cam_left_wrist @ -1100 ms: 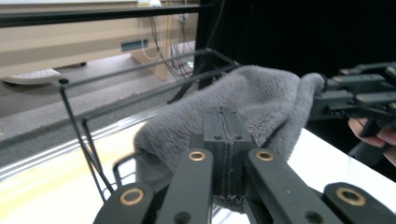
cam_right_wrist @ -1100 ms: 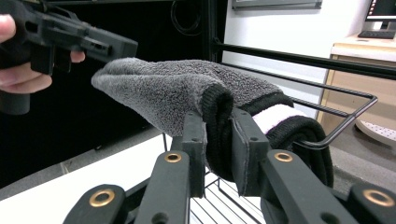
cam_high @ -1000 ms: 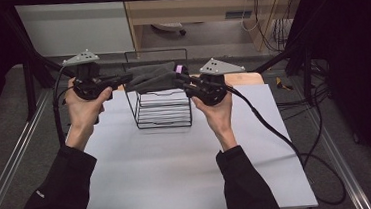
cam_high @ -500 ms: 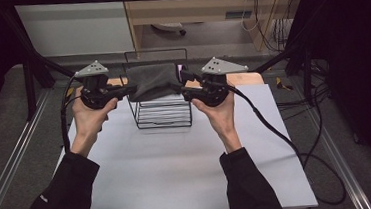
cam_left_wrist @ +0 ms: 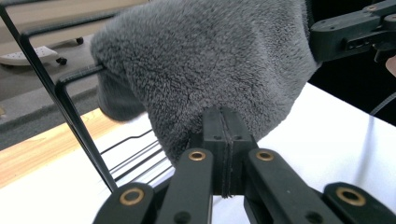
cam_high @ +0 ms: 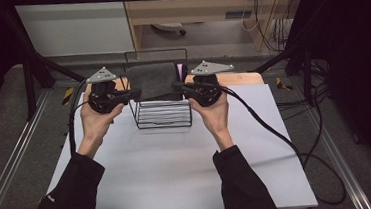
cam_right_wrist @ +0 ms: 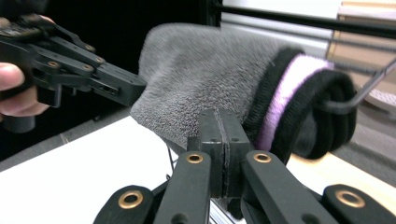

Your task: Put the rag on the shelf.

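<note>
The grey fleecy sock with a black cuff and a pale purple stripe (cam_high: 155,81) hangs stretched between the two grippers, above the open top of the black wire rack-basket (cam_high: 163,117); its long axis runs left to right across the table, the cuff end toward the right. In the right gripper view the rolled cuff (cam_right_wrist: 308,112) sits against a thin black wire (cam_right_wrist: 369,88) of the basket — whether it is hooked over that wire or only pressed beside it I cannot tell; in the left gripper view the toe end lies close to another upright wire (cam_left_wrist: 65,116).

The left gripper (cam_high: 133,94) has its jaws pressed together on the sock's lower left edge, fabric bulging just beyond the pads; the right gripper (cam_high: 178,85) is likewise clamped on the lower edge near the cuff. Each holds one end, so neither hand is nearer than the other — the sock lies directly between them, the basket just below.

The basket stands at the far middle of the white table sheet (cam_high: 169,176); its floor of horizontal wires appears bare, with nothing visible inside. Judging from this, the coming move depends on keeping the sock's length aligned with the basket's width while lowering or draping it. Behind lies a wooden board edge (cam_high: 244,77).
</note>
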`<move>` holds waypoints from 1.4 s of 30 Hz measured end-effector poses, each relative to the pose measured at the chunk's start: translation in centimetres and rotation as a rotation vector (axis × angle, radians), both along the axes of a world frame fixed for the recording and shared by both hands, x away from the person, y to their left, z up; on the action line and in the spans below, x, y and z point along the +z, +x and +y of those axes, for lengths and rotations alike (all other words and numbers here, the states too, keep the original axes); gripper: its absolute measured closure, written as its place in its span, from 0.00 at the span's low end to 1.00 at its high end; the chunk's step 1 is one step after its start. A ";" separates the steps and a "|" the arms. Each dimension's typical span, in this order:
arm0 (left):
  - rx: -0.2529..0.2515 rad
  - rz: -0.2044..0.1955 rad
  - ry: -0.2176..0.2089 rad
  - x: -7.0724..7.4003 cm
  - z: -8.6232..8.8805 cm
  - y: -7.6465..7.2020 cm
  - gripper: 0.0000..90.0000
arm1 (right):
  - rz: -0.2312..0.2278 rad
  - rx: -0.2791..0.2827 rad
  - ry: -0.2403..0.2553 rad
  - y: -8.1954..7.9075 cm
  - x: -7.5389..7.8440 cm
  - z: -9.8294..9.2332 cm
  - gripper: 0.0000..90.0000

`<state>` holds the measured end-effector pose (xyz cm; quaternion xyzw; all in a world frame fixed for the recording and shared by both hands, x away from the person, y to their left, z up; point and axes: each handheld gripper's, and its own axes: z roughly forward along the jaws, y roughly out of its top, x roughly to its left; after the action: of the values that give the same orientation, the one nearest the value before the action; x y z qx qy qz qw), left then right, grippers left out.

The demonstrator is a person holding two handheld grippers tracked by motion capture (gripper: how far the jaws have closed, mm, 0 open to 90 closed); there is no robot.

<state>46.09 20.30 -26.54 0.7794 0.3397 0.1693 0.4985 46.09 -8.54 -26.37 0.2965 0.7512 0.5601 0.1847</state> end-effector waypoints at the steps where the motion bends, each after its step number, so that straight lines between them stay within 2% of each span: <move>1: 0.000 0.005 0.001 -0.2 0.0 0.1 1.00 | 0.010 -0.002 0.004 0.1 -0.2 0.0 1.00; 8: 0.011 0.010 -0.006 -1.3 -0.2 0.8 1.00 | 0.062 -0.033 0.012 1.0 -2.1 -0.5 1.00; 11: 0.013 0.010 -0.014 -1.3 -0.3 0.9 0.99 | 0.060 -0.038 0.023 1.2 -2.5 -0.7 1.00; 16: 0.005 0.008 -0.026 -1.1 0.0 0.7 0.96 | 0.047 -0.026 0.041 1.0 -2.3 -0.8 0.96; 18: -0.011 0.022 -0.046 -1.0 0.3 0.5 0.93 | 0.039 -0.017 0.053 0.7 -2.0 -1.0 0.91; 23: -0.002 0.017 -0.047 -0.6 1.1 -0.3 0.82 | 0.007 0.015 0.065 -0.4 -1.4 -1.6 0.78; 27: 0.002 0.032 -0.039 -0.5 1.6 -0.8 0.68 | -0.003 0.006 0.068 -1.1 -0.8 -2.2 0.61; 30: 0.012 0.022 -0.030 -0.7 1.9 -1.4 0.58 | -0.003 -0.010 0.044 -1.5 -0.5 -2.7 0.52; 37: 0.011 0.041 0.026 -2.1 2.6 -2.5 0.40 | 0.030 -0.022 0.060 -2.6 -1.3 -4.6 0.31; 42: 0.006 0.044 0.037 -3.5 3.0 -3.2 0.34 | 0.065 -0.025 0.052 -3.0 -2.2 -6.0 0.19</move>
<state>42.87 23.29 -30.00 0.7910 0.3499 0.1599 0.4758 43.05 -14.53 -28.54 0.3285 0.7382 0.5672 0.1595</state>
